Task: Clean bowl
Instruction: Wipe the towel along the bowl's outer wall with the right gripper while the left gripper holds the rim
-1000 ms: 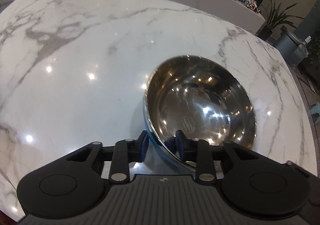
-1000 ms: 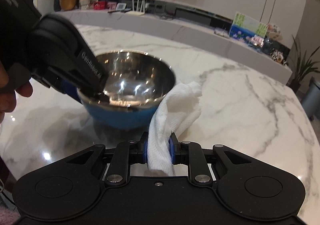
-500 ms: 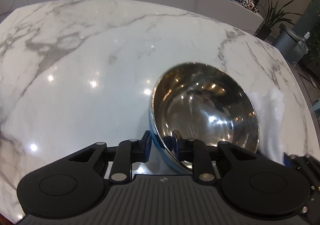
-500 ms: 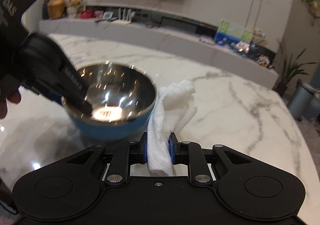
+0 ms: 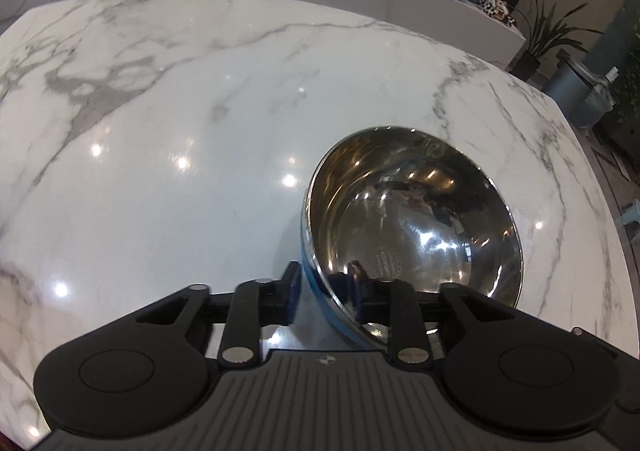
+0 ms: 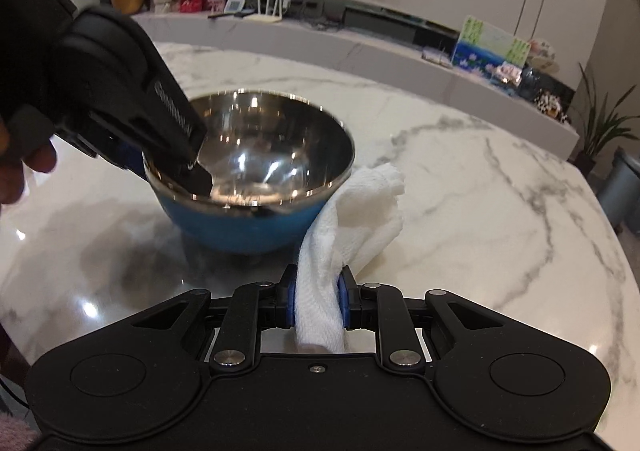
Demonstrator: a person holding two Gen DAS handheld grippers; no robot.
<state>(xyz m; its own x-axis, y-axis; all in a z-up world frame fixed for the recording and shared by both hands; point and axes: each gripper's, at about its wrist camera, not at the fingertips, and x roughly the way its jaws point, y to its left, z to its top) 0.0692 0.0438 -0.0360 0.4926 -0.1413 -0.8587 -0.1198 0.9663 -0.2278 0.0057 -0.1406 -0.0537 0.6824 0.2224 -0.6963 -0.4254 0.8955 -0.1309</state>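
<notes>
Steel, polished to a mirror inside and blue outside: from my left wrist camera the bowl (image 5: 412, 227) sits on the white marble table (image 5: 160, 139), tipped toward the lens. My left gripper (image 5: 326, 285) is clamped on its near rim, one finger outside against the blue shell and the other inside against the metal. The wall between them is thin and stiff, so I judge the bowl light but slippery; the rim is the only sensible place to pinch it, and a firm grip is needed or it may swivel once wiping pressure lands on it. A round stamped mark shows on the inside near the bottom, too small for me to read.

From my right wrist camera the bowl (image 6: 252, 187) rests on the table (image 6: 500, 211) just ahead and left of centre, with the left gripper (image 6: 192, 171) reaching over the rim from the left. My right gripper (image 6: 318, 297) is closed on a wad of white paper towel (image 6: 360, 219), whose loose end flares out and lies against the bowl's right side. The towel is soft and will crumple, so I would press it into the curve rather than drag it by the edge. On the left gripper's body I can read "DAS" near the top; raised lettering runs along its finger, but it is blurred beyond reading. No wiping of the interior is under way yet, I judge.
</notes>
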